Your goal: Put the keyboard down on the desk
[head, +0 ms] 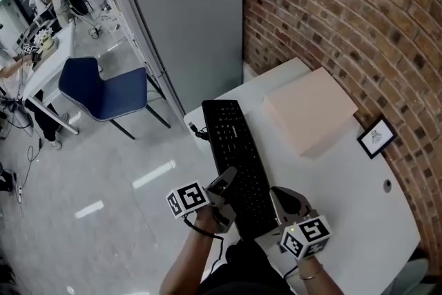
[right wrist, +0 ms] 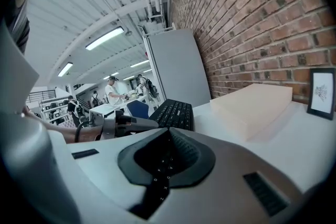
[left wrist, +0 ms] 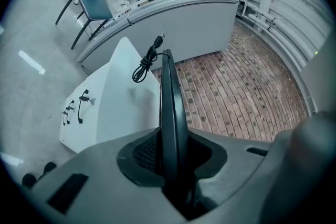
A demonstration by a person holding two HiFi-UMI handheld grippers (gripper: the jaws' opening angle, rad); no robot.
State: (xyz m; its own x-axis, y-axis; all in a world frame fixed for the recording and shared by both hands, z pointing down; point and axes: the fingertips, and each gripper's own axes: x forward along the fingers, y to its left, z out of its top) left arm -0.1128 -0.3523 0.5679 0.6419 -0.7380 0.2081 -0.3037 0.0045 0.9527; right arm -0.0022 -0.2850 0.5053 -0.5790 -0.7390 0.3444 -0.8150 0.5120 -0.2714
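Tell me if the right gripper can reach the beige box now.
Probably not yet: the right gripper is shut on the keyboard. Bare desk lies between it and the beige box.

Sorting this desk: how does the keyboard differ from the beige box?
The keyboard is black; the box is pale beige. The keyboard is long and thin; the box is squarish and thicker. The left gripper and right gripper clamp the keyboard's near end; the box lies untouched. Both are over the white desk.
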